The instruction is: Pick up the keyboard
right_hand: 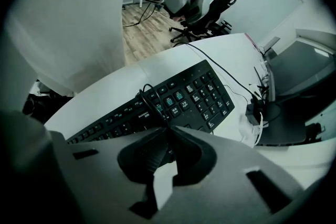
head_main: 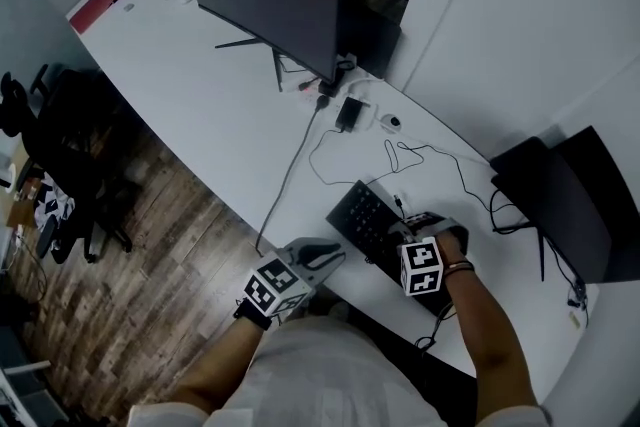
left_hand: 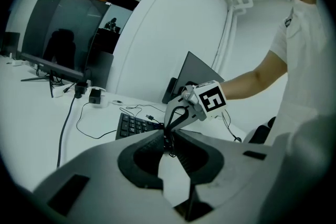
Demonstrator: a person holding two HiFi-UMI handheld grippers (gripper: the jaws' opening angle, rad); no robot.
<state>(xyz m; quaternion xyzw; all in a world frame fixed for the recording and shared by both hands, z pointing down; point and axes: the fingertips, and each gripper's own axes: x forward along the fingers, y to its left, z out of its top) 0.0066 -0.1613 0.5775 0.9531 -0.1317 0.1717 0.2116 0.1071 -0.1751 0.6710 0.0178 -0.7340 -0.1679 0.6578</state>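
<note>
**Cable nipped over a flat keyboard**

On the right gripper (right_hand: 168, 127), jaws closed onto a thin black cable (right_hand: 146, 89), which loops up from the tips over the keys. On the left gripper (left_hand: 169, 138), jaws pressed tight together, at the desk's near edge, pointed toward the other gripper.

Directly below the right gripper, the keyboard (right_hand: 195, 96): lying on the desk (head_main: 200, 95), keys up, close to the near edge and lined up with it. In the head view, long axis on a diagonal from upper left to lower right, upper end nearer the monitor (head_main: 265, 0). Black, slim, rectangular, with low square keys, a few with pale teal legends.

Desk white, smooth and long, curved along its edge. More thin cable snaking loosely behind the keyboard, near a small black adapter (head_main: 350, 112). A second dark screen (head_main: 565, 200) at the right end. Beyond the edge, wood-plank floor (head_main: 130, 265) and a black chair (head_main: 55, 130).
</note>
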